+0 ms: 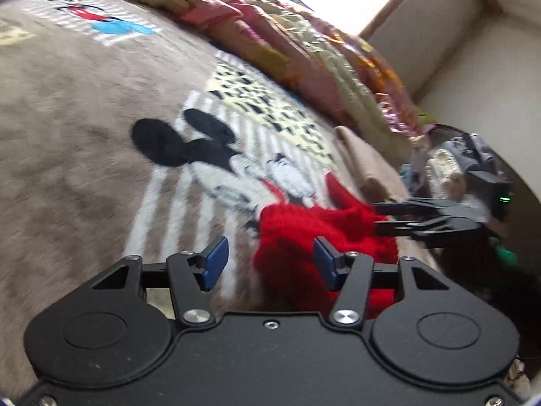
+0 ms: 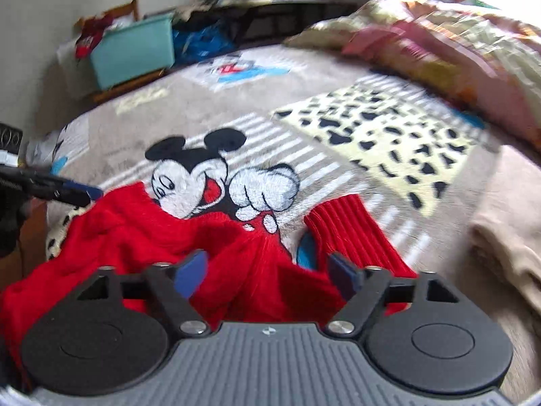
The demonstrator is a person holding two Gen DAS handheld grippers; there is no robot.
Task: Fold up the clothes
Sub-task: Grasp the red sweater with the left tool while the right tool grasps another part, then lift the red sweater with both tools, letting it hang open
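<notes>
Reaching for the crumpled red knitted sweater (image 2: 189, 237) lying on the grey cartoon-print blanket (image 2: 175, 108).
Left gripper (image 1: 268, 264) and right gripper (image 2: 267, 272) both hover half-open and empty above it; pinch matching hem corners before lifting.

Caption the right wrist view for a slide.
Open right hand-held gripper above a crumpled red sweater on a cartoon-mouse blanket.

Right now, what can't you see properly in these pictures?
- Red sweater: near part hidden behind the right hand-held gripper, right wrist view.
- Sweater's right side, left wrist view: cut off by the left hand-held gripper.
- Teal bin contents: blurred, too small.
</notes>
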